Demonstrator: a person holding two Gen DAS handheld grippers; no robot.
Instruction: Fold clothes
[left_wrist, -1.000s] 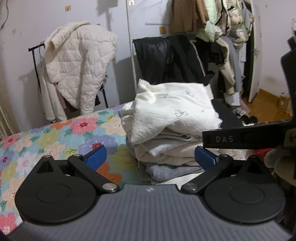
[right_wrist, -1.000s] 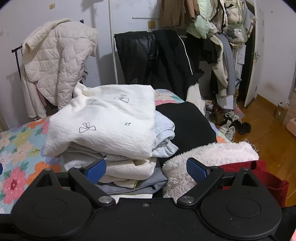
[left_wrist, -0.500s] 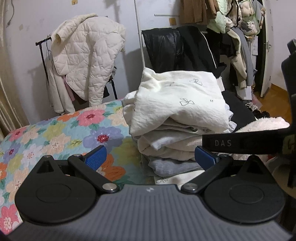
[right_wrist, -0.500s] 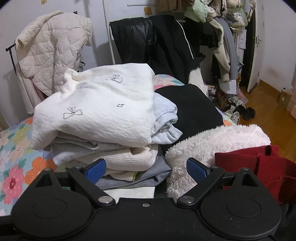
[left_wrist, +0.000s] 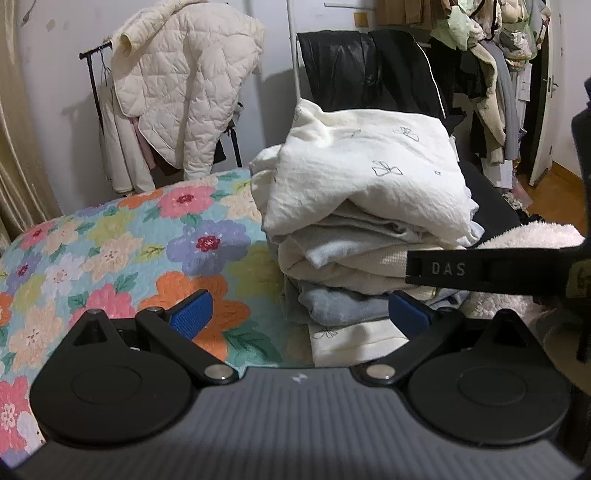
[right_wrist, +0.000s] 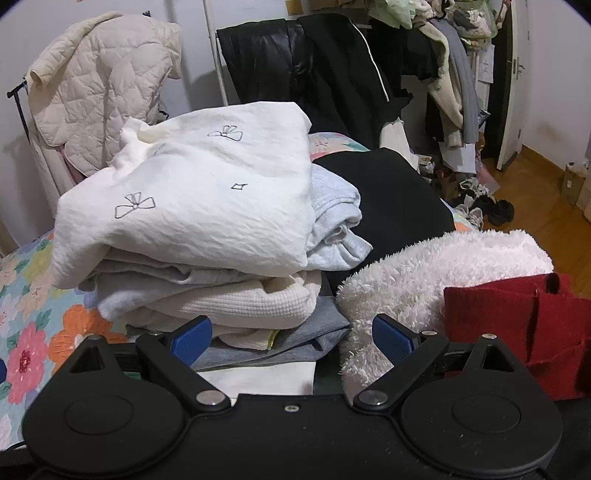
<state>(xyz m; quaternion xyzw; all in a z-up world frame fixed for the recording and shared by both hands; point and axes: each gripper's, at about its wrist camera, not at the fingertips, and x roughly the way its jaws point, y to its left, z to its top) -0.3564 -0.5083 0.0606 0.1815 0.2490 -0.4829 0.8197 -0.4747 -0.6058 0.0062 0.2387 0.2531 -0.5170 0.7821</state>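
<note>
The left gripper (left_wrist: 299, 314) has its jaws spread wide with nothing between the blue pads (left_wrist: 192, 314), and it hangs low over the bed, just in front of the stack of folded clothes (left_wrist: 362, 236). The right gripper (right_wrist: 291, 336) is likewise spread and empty, its blue fingertips (right_wrist: 391, 338) framing the foot of the same stack from the other side. A black bar marked DAS (left_wrist: 484, 271) crosses the right of the left wrist view; it looks like part of the other gripper's housing, though the edge of the frame is too dark to be sure.

The stack stands on the floral quilt (left_wrist: 110, 251) that covers the bed. On top lies a white garment with small bow outlines (right_wrist: 192, 199), draped over the layers below. Under it come a pale grey piece, a cream waffle-knit top (right_wrist: 236, 302), a light blue sweatshirt (right_wrist: 332, 229) bulging out on the right side, and a grey garment (right_wrist: 295, 336) near the bottom.

Just right of the stack, touching its base, sits a white fluffy fleece (right_wrist: 436, 273), with a red garment (right_wrist: 517, 325) against it further right. Behind them a black garment (right_wrist: 384, 195) lies flat on the bed.

Beyond the bed, a cream quilted jacket (left_wrist: 177, 92) hangs on a black rack, black coats (right_wrist: 314, 62) hang over a white rail, and shoes (right_wrist: 487, 210) lie on the wooden floor.
</note>
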